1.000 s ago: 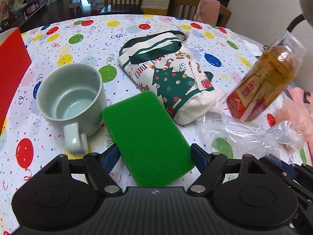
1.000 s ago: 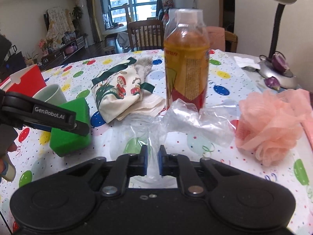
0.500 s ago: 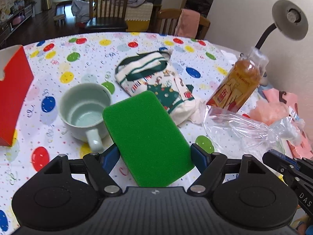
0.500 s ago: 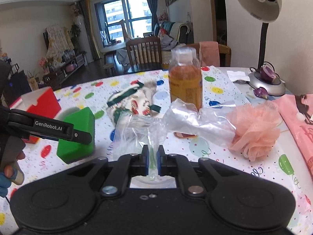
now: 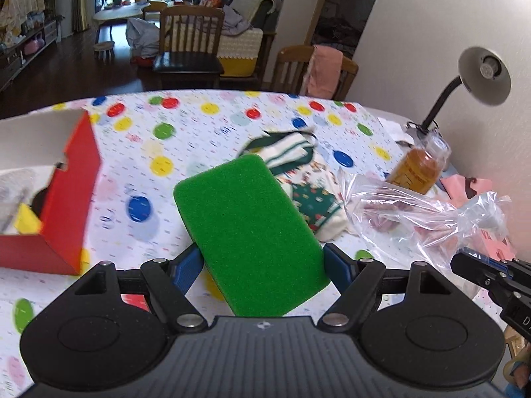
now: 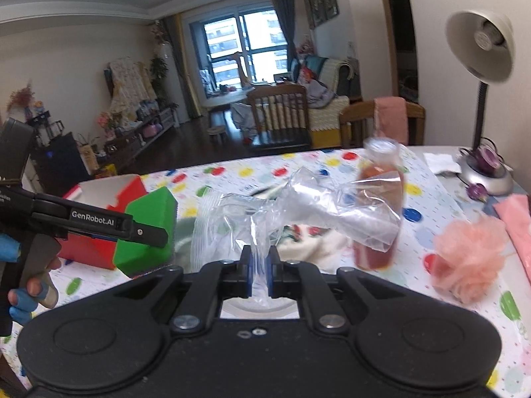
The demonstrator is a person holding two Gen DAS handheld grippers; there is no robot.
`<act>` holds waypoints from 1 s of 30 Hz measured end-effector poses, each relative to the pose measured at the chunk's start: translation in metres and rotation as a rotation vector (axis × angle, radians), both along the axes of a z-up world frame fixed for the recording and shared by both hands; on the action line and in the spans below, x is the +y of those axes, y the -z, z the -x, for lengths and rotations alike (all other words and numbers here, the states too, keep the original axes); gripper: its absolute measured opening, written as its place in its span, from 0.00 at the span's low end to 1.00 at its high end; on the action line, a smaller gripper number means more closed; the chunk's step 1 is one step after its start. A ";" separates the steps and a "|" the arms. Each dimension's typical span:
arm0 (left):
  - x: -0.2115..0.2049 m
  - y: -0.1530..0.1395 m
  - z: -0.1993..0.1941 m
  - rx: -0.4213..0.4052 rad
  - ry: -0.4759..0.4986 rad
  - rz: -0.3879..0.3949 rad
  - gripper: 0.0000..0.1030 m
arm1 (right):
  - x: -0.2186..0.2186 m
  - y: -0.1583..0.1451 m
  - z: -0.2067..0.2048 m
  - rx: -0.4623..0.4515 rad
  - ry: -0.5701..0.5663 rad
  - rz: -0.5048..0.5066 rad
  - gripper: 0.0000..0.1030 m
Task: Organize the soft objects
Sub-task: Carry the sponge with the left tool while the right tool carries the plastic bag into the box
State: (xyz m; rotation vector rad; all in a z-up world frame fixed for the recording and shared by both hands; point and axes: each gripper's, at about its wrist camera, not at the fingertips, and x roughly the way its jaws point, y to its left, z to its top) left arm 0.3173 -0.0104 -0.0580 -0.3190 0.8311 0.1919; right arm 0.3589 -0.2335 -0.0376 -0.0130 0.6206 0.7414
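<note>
The clearest lettering is "GenRobot.AI", printed in white along the black side bar of the left tool, seen from the right wrist view. In the left wrist view the edge of the right tool carries a white letter "D" at the picture's right border, with the rest cut off. The bottle on the worktop has an orange and red label with red characters on it, but they are too small and blurred to read in either view. The cloth pouch shows a Christmas tree print, and any lettering on it is blurred beyond reading here.
</note>
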 end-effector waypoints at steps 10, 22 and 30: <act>0.070 -0.025 0.033 -0.030 -0.036 -0.018 0.76 | 0.068 -0.022 0.013 -0.008 -0.064 -0.018 0.07; 0.169 -0.040 0.081 -0.044 -0.103 -0.045 0.76 | 0.169 -0.041 0.041 -0.050 -0.161 -0.020 0.07; 0.232 -0.044 0.102 -0.017 -0.112 -0.081 0.76 | 0.237 -0.041 0.053 -0.043 -0.206 -0.011 0.07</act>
